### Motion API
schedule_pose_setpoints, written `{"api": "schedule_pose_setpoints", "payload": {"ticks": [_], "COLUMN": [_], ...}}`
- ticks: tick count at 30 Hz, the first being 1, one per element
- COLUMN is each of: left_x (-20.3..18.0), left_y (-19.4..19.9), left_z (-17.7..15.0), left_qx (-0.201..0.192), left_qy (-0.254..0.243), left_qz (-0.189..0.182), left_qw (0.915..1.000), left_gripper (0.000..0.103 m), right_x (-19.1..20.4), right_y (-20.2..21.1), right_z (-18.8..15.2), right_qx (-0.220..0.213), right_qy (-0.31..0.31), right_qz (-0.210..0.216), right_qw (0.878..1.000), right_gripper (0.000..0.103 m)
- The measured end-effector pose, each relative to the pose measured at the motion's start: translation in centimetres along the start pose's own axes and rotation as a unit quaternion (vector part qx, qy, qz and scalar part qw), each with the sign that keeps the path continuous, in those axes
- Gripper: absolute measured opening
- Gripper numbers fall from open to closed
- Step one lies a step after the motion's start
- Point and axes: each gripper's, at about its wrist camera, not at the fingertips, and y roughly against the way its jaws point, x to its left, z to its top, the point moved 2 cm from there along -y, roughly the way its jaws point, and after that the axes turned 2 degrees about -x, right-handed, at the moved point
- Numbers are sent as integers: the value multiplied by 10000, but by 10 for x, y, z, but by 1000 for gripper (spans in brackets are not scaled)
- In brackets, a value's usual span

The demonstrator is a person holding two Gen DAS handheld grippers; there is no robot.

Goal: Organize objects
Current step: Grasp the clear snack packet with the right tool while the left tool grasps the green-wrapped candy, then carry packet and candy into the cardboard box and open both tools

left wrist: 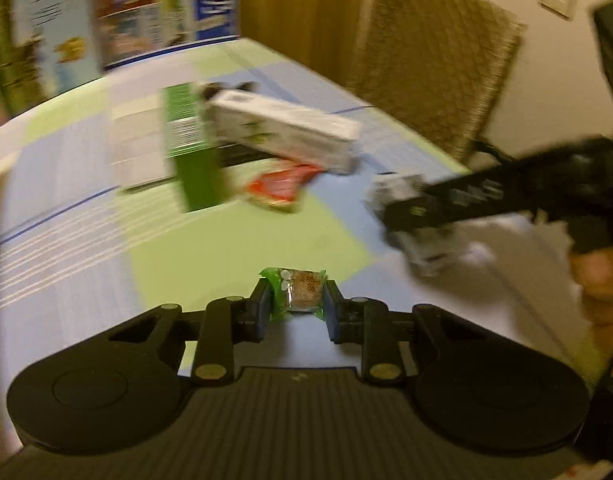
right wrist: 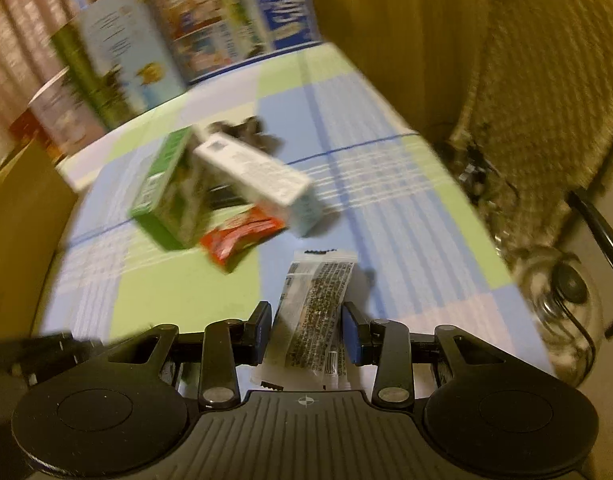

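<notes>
My left gripper (left wrist: 298,298) is shut on a small green-wrapped snack (left wrist: 300,290), held above the checked tablecloth (left wrist: 86,240). My right gripper (right wrist: 306,324) is shut on a clear packet with dark printed text (right wrist: 312,316); the left wrist view shows that gripper (left wrist: 410,220) at the right, gripping the pale packet (left wrist: 430,248) and held by a hand (left wrist: 602,280). In the middle of the table lie a green box (left wrist: 194,148) (right wrist: 166,192), a white box (left wrist: 286,132) (right wrist: 258,176) leaning across it, and a red wrapper (left wrist: 282,188) (right wrist: 238,236). Both views are motion-blurred.
Tall printed cartons (left wrist: 106,12) (right wrist: 194,28) stand along the far edge of the table. A chair with a woven brown back (left wrist: 434,56) (right wrist: 546,80) stands past the right edge. A glass kettle (right wrist: 562,304) sits low at the right. Dark small items (right wrist: 250,130) lie behind the boxes.
</notes>
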Motion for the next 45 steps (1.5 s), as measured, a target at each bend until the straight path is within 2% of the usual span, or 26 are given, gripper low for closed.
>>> {"api": "schedule_pose_setpoints", "payload": {"ticks": [3,6,9,13,14,16,23,31,38,45], "left_x": [24,42,49,49,47,47,48,39,31,34], "left_y": [9,14,16,16,16,15,22,63,118,170], "left_z": [-6,-10,-12,-11,-11,-10,-8,-2,-6,-11], "left_qx": [-14,9,-4,-20,-17,-17,10,-131,-286,-462], "left_qy": [271,507,608,592,574,590,694,709,805,902], "left_qz": [247,384,435,459,467,451,457,478,557,682], "left_qw": [9993,9980,9972,9972,9973,9972,9965,9963,9948,9925], "left_gripper": [22,22,22,22,22,22,22,22,22,22], "right_x": [16,25,28,31,33,35,33,53,78,103], "right_y": [-4,-8,-11,-16,-16,-17,-10,38,96,132], "right_z": [-6,-11,-14,-16,-17,-17,-16,-21,-30,-38], "right_qx": [79,107,85,91,90,78,23,-157,-432,-568], "right_qy": [432,744,888,1009,1070,1156,819,649,661,775], "right_qz": [94,-1,-128,-248,-293,-334,-295,-80,165,362], "right_qw": [9990,9972,9959,9945,9938,9927,9962,9977,9967,9947], "right_gripper": [35,37,47,48,48,36,33,33,33,33]}}
